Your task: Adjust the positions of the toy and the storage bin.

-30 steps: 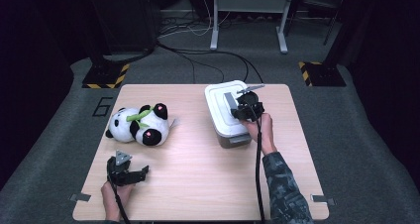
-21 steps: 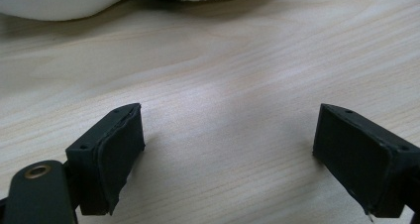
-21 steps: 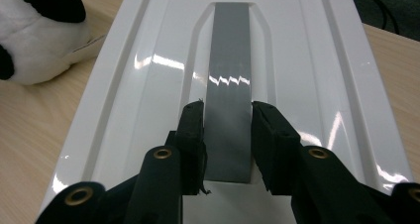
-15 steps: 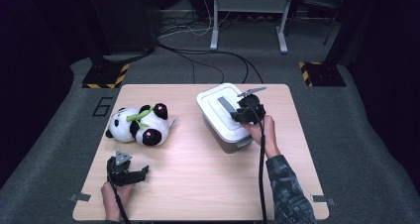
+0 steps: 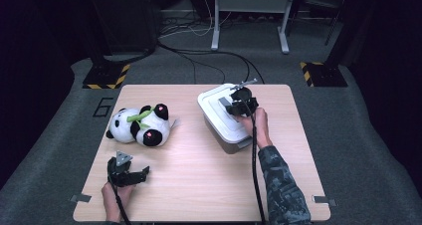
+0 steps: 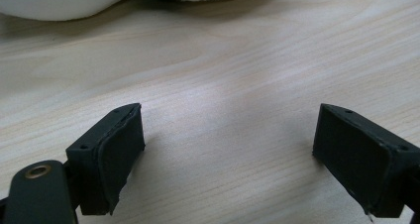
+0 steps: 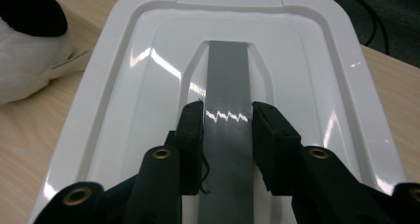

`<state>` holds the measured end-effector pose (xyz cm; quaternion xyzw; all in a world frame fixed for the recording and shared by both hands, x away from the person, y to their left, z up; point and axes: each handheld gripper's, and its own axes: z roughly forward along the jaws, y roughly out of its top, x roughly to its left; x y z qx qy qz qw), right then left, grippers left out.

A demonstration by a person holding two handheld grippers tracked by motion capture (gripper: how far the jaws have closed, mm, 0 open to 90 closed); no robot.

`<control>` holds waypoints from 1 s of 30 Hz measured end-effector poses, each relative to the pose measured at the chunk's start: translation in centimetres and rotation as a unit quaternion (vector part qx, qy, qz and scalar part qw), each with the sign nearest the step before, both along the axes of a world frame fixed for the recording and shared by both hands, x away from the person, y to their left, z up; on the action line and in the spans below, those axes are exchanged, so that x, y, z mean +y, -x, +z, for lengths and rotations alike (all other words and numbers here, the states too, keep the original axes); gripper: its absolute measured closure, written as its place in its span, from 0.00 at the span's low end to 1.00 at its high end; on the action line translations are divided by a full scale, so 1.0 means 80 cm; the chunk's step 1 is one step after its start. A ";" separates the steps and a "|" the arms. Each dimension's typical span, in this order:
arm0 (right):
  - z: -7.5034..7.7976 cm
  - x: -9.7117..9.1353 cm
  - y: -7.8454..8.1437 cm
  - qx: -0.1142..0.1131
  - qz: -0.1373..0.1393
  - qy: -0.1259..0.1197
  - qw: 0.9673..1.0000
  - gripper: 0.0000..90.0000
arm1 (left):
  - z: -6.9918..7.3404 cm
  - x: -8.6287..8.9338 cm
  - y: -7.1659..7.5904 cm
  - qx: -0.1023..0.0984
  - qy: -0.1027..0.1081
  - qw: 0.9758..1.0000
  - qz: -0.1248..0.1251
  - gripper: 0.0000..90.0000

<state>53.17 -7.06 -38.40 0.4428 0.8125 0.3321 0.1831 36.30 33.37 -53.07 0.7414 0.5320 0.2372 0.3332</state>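
The right tool is pinching the grey handle that runs along the middle of the white lid of the box; in the right gripper view its two black jaws are pressing against the handle's left and right edges, with the handle filling the gap between them. The box is sitting on the far right part of the worktop, turned at an angle to the worktop's edges, with the lid on it. The step in hand is judged to be the handling of the box by its lid handle, either shifting the box across the worktop or lifting the lid; which of the two cannot be told. The next move is judged to call for a firm grip kept square on the handle, since a slanted pull could let the smooth handle slip out or tip the box. The right hand is reaching across the near right side of the lid, the forearm coming up from the near edge, the tool pointing away and downward. The left tool is lying low over the near left part of the worktop, its jaws spread with only bare wood between them, pointing toward the panda, a plush toy lying on its side at far left, well apart from the box.
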 end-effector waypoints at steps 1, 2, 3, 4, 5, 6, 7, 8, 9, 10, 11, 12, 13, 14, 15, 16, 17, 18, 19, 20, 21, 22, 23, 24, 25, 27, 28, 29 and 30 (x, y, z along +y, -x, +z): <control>-0.001 0.000 0.001 -0.007 0.003 0.005 1.000 0.74 | 0.000 0.000 0.000 0.000 0.000 1.000 0.000 0.13; -0.001 0.001 0.002 -0.008 0.000 0.003 1.000 0.74 | 0.000 0.000 0.000 -0.001 0.000 1.000 0.000 0.13; -0.002 -0.001 0.002 -0.009 0.001 -0.002 1.000 0.74 | 0.000 0.000 0.000 -0.001 0.001 1.000 0.000 0.14; -0.002 -0.001 0.002 -0.009 0.001 -0.002 1.000 0.74 | 0.000 0.000 0.000 -0.001 0.001 1.000 0.000 0.14; -0.002 -0.002 0.002 -0.007 -0.001 -0.008 1.000 0.74 | 0.000 0.000 0.000 -0.001 0.001 1.000 0.000 0.14; -0.002 -0.003 0.002 -0.007 0.001 -0.009 1.000 0.74 | 0.000 0.000 0.000 -0.001 0.001 1.000 -0.001 0.14; -0.002 -0.003 0.003 -0.006 0.004 -0.010 1.000 0.74 | 0.000 0.000 0.000 -0.001 0.001 1.000 0.000 0.14; -0.002 -0.003 0.003 -0.007 0.008 -0.009 1.000 0.74 | 0.000 0.000 0.000 -0.001 0.001 1.000 0.000 0.14; -0.001 -0.003 0.004 -0.005 0.011 -0.009 1.000 0.74 | 0.000 0.000 0.000 -0.001 0.001 1.000 0.000 0.14; -0.002 -0.003 0.005 -0.004 0.013 -0.011 1.000 0.74 | 0.000 0.000 0.000 -0.001 0.001 1.000 0.000 0.14; -0.001 -0.004 0.006 -0.002 0.017 -0.012 1.000 0.74 | 0.000 0.000 0.000 -0.001 0.001 1.000 -0.001 0.14; -0.002 -0.005 0.008 -0.002 0.018 -0.015 1.000 0.74 | 0.000 0.000 0.000 -0.001 0.000 1.000 -0.001 0.14; -0.001 -0.006 0.009 0.000 0.020 -0.016 1.000 0.74 | 0.000 0.000 0.000 -0.001 0.000 1.000 -0.001 0.14; -0.001 -0.006 0.010 0.000 0.023 -0.018 1.000 0.74 | 0.000 0.000 0.000 -0.001 0.000 1.000 -0.001 0.14; -0.002 -0.008 0.012 0.002 0.026 -0.021 0.999 0.74 | 0.000 0.000 0.000 -0.001 0.000 1.000 -0.001 0.14; -0.002 -0.009 0.014 0.002 0.028 -0.025 0.999 0.74 | 0.000 0.000 0.000 -0.001 0.000 1.000 -0.001 0.14; -0.002 -0.009 0.014 0.002 0.028 -0.025 0.999 0.74 | 0.000 0.000 0.000 -0.001 0.000 1.000 -0.001 0.14; -0.002 -0.010 0.016 0.003 0.031 -0.025 0.999 0.74 | 0.000 0.000 0.000 -0.001 0.000 1.000 -0.001 0.14; -0.002 -0.010 0.020 0.006 0.032 -0.027 0.999 0.74 | 0.000 0.000 0.000 -0.001 0.000 1.000 -0.001 0.14; -0.002 -0.010 0.020 0.006 0.032 -0.027 0.999 0.74 | 0.000 0.000 0.000 -0.001 0.000 1.000 -0.001 0.14; -0.002 -0.011 0.022 0.005 0.038 -0.026 0.999 0.74 | 0.000 0.000 0.000 -0.001 0.000 1.000 -0.001 0.14; -0.002 -0.011 0.024 0.003 0.042 -0.025 0.999 0.74 | 0.000 0.000 0.000 -0.001 0.000 1.000 -0.001 0.14; -0.002 -0.010 0.029 0.004 0.045 -0.027 0.999 0.74 | 0.000 0.000 0.000 -0.001 0.000 1.000 -0.001 0.14; -0.002 -0.010 0.029 0.004 0.045 -0.027 0.999 0.74 | 0.000 0.000 0.000 -0.001 0.000 1.000 -0.001 0.14; -0.003 -0.009 0.035 0.004 0.050 -0.027 0.998 0.74 | 0.000 0.000 0.000 -0.001 0.000 1.000 -0.001 0.14; -0.003 -0.008 0.040 0.000 0.055 -0.026 0.998 0.74 | 0.000 0.000 0.000 -0.001 0.001 1.000 -0.001 0.14; -0.003 -0.007 0.043 -0.001 0.057 -0.025 0.998 0.74 | 0.000 0.000 0.000 -0.001 0.001 1.000 0.000 0.14; -0.003 -0.006 0.046 0.000 0.060 -0.024 0.998 0.74 | 0.000 0.000 0.000 -0.001 0.001 1.000 0.000 0.14; -0.003 -0.006 0.046 0.000 0.060 -0.024 0.998 0.74 | 0.000 0.000 0.000 -0.002 0.001 1.000 -0.001 0.14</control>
